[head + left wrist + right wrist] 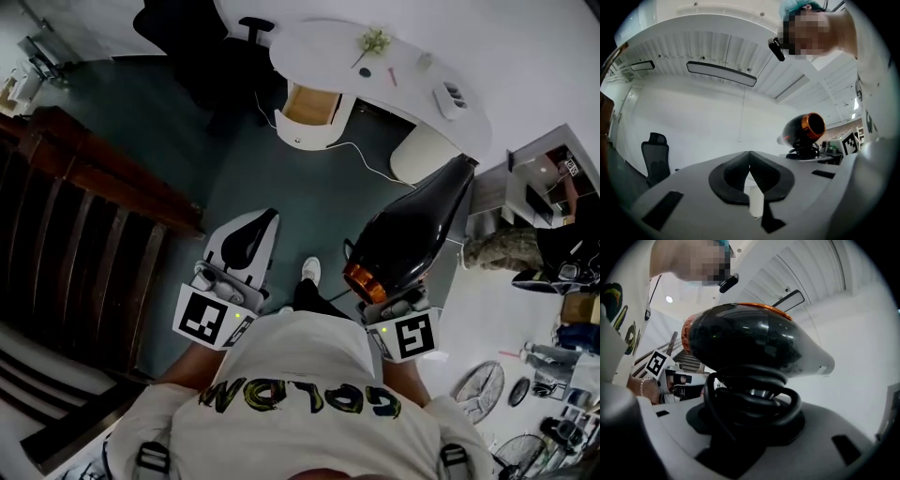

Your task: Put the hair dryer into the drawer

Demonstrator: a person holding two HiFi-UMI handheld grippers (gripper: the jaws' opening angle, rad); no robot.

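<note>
**Scene, head view**
- A teal floor (234, 178) fills the centre of the frame.
- A dark wooden railing (84, 216) runs down the left side.
- A white curved desk (412, 42) lies across the upper right. A black office chair (251, 30) stands just left of it.
- The person (300, 375), in a white shirt, occupies the bottom edge and faces the desk.

**Task items**
- The hair dryer (417, 230) is black with an orange ring. It sits right of centre in the head view, held off the floor and well apart from the desk.
- The hair dryer also appears at centre right in the left gripper view and fills the middle of the right gripper view.
- The drawer (309, 105) stands open at the left end of the desk, at upper centre. Its wooden interior is exposed.

**Grippers**
- The right gripper (750, 420) is clamped on the hair dryer's handle. The jaws stand wide around it.
- A black cord (754, 397) is coiled round the handle just above the pads.
- The left gripper (750, 164) has its jaws closed together, tips touching, with nothing between them. It sits lower left of centre in the head view.

**Minor items, head view**
- A white cable (347, 148) trails on the floor below the drawer.
- A power strip (452, 98) lies on the desk's right part.
- A green sprig (375, 39) lies near the desk's middle.
</note>
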